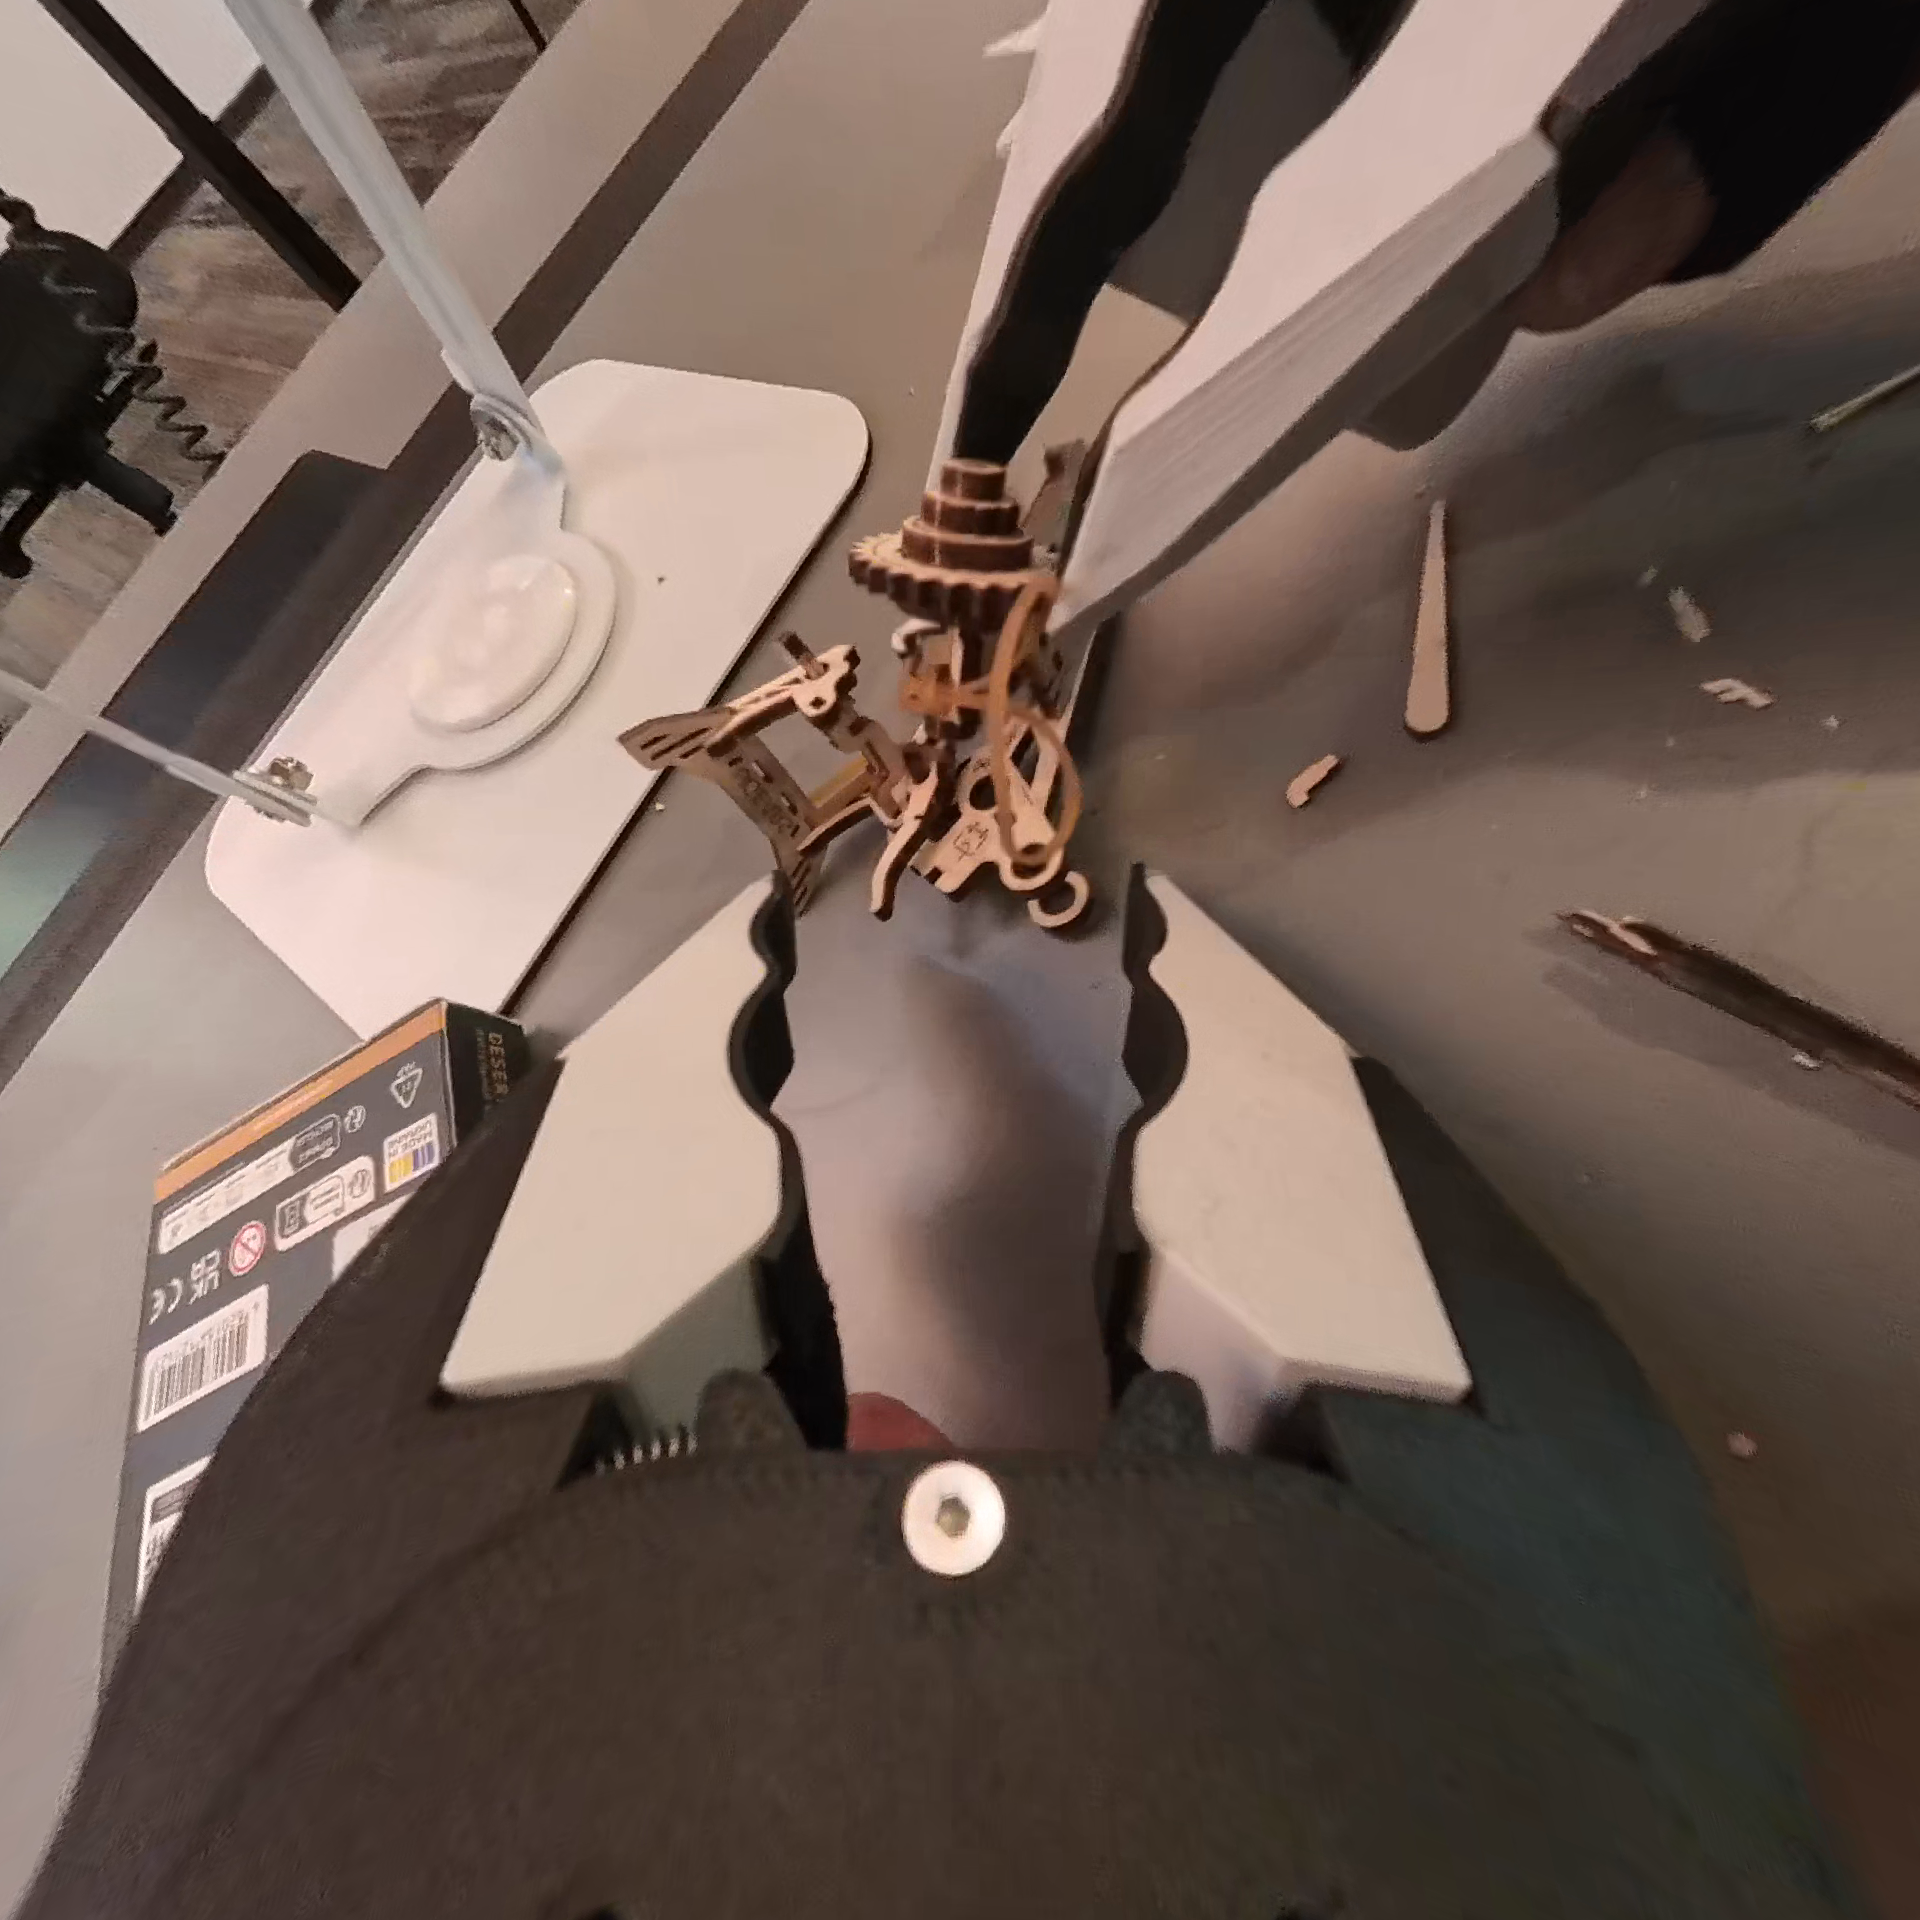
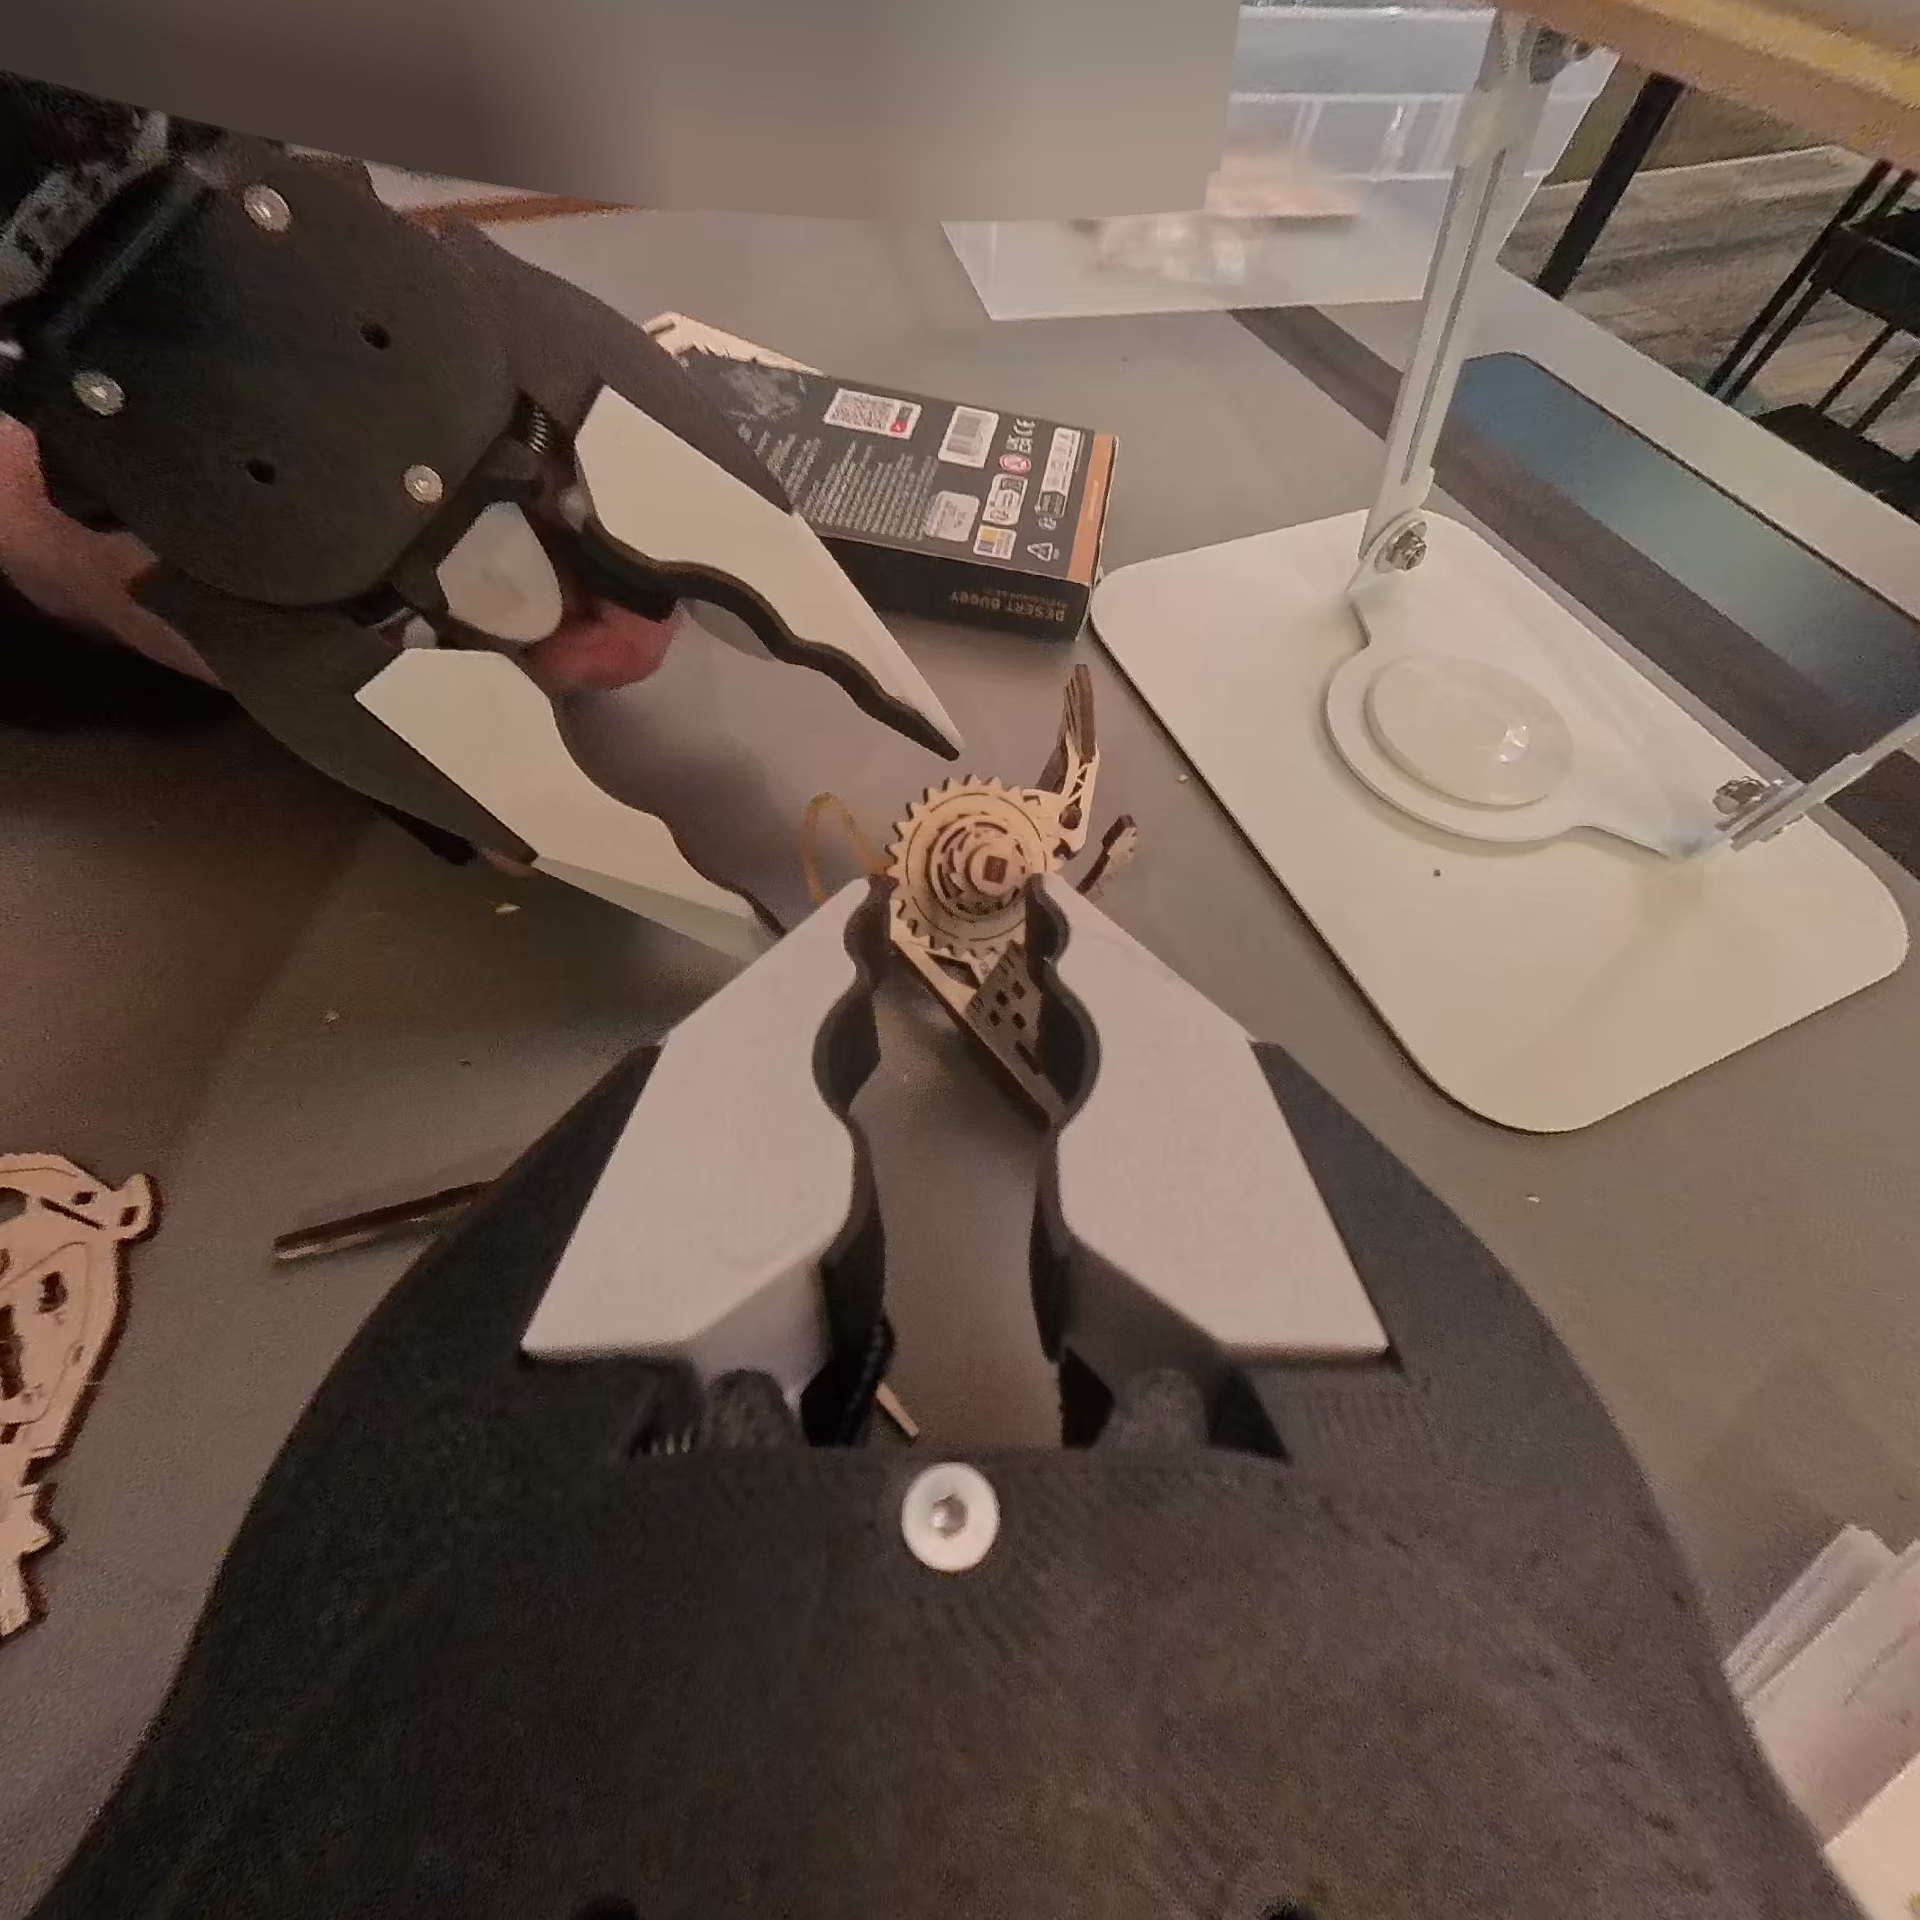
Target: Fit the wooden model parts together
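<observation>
Desk: a smooth grey desk [image 1: 1558,790] carries everything; pale wood offcuts [image 1: 1425,623] and a dark strip [image 1: 1745,1008] lie scattered on it in the left wrist view.
Stand: a white flat base plate [image 2: 1558,987] with a round disc and slanted metal struts sits on the desk, just beside the model.
Room: patterned carpet, dark furniture legs and a black chair [image 1: 62,343] show beyond the desk edge; a clear plastic box [image 2: 1195,249] stands at the far side.
Writing: a black carton with an orange edge [image 2: 966,488] lies flat near the stand; it bears printed labels, symbols and a barcode.
Sheet: a cut-out plywood sheet [image 2: 52,1351] lies at the left edge of the right wrist view.
Model: the wooden model [image 1: 935,748], a toothed gear stack on a slotted frame with a loose rubber band, is held above the desk between the two tools.
Right gripper [image 2: 956,904]: its jaws are closed on the model, the pads pressing the frame just below the gear.
Left gripper [image 1: 961,894]: its jaws stand wide apart and grip nothing; the model's lower end hangs just beyond the tips, apart from both pads.
</observation>
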### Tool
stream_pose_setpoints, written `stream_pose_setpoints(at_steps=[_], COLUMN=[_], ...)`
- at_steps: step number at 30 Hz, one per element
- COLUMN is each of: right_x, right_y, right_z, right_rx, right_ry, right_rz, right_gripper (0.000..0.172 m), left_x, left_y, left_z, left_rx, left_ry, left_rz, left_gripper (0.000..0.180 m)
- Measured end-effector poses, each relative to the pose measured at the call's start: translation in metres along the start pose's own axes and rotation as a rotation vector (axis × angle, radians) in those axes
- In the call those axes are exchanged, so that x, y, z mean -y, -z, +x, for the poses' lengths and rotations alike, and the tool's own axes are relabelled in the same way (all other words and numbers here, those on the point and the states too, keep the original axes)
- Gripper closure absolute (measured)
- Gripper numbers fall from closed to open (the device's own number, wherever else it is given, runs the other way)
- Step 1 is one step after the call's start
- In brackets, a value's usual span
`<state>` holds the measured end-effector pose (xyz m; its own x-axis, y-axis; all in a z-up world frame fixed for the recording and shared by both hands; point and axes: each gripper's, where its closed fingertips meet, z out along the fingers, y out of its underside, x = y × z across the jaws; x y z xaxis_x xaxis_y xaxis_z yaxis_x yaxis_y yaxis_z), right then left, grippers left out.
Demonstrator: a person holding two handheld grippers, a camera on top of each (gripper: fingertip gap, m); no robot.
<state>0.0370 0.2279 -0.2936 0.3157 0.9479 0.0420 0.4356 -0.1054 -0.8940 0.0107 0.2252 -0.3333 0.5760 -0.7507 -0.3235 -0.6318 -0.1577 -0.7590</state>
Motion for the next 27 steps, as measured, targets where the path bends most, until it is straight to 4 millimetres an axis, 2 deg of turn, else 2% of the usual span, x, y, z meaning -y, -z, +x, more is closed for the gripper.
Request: stream_pose_setpoints(at_steps=[3,8,13,17,24,27], right_x=[0.009,0.033,0.043,0.047,0.045,0.045], right_y=[0.009,0.027,0.029,0.029,0.027,0.033], right_z=[-0.003,-0.009,-0.022,-0.027,-0.035,-0.037], right_rx=[0.057,0.212,0.320,0.362,0.383,0.425], right_ry=[-0.081,-0.324,-0.437,-0.494,-0.514,-0.592], right_rz=[0.076,0.268,0.334,0.361,0.355,0.393], right_gripper=[0.149,0.148,0.148,0.148,0.148,0.149], left_x=[0.014,0.047,0.080,0.081,0.076,0.073], left_y=[0.011,0.030,0.054,0.056,0.063,0.069], left_z=[-0.002,-0.007,-0.003,0.002,0.007,0.009], left_rx=[-0.017,-0.035,-0.005,0.007,-0.013,-0.006], left_ry=[-0.002,0.068,-0.023,-0.065,-0.110,-0.137], left_rz=[0.091,0.310,0.502,0.511,0.494,0.504], left_gripper=[0.127,0.145,0.162,0.173,0.174,0.149])
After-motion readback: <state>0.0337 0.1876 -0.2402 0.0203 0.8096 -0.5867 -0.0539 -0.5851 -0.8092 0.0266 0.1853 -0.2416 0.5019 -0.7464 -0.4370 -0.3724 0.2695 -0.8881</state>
